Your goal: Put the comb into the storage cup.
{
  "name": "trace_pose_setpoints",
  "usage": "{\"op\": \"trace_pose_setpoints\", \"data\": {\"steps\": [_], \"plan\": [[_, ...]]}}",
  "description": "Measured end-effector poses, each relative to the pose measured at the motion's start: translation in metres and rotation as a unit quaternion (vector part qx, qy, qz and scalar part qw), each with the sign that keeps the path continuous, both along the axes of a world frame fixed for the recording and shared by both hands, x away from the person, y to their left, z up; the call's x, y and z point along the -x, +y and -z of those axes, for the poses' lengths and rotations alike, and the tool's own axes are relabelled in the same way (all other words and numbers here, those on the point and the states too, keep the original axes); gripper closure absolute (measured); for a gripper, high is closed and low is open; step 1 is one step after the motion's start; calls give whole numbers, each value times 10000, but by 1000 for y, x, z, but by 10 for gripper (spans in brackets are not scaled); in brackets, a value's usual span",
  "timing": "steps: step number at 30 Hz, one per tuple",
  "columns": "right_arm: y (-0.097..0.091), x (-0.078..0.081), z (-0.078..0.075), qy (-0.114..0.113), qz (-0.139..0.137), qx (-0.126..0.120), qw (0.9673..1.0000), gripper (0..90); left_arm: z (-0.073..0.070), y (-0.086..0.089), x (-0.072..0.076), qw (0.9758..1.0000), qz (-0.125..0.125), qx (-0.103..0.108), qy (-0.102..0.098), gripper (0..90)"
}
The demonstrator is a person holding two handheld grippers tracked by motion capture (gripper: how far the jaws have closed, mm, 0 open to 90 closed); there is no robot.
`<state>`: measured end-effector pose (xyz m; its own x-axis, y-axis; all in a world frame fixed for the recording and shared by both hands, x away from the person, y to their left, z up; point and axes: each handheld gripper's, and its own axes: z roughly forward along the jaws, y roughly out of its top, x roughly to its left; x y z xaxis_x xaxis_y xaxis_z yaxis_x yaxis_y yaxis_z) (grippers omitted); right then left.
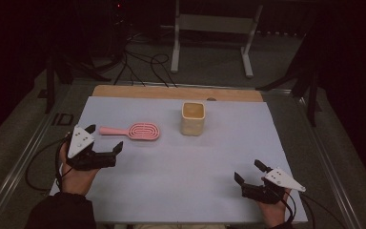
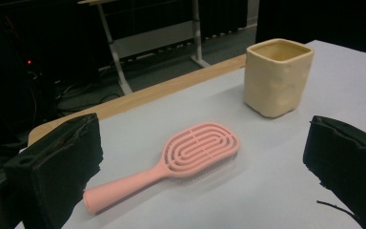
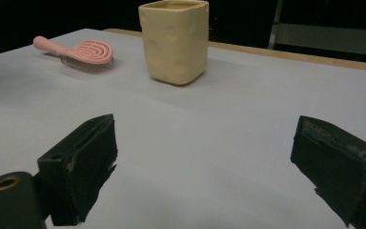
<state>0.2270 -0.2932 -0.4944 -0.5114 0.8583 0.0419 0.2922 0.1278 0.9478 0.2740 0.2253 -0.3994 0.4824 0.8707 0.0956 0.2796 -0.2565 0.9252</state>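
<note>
Jaws on both your grippers were spread and held nothing: your left gripper [image 1: 104, 137] sat just near of the pink hairbrush [image 1: 136, 130], your right gripper [image 1: 249, 171] well apart.

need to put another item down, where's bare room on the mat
Free: the wide stretch between the left claw and right claw, in front of the pink hairbrush and cream cup; also the mat right of the cup. Tighter: the far left, between brush and left claw.
</note>
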Motion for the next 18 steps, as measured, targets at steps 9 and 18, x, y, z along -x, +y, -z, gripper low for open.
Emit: {"op": "trace_pose_setpoints", "data": {"steps": [9,18], "plan": [[1,-1,0,6,-2,7,10000,82,-4,2,-14,9999,25,-60,141,0],[1,-1,1,0,-23,15,10000,82,-8,2,-28,9995,86,-54,289,0]]}}
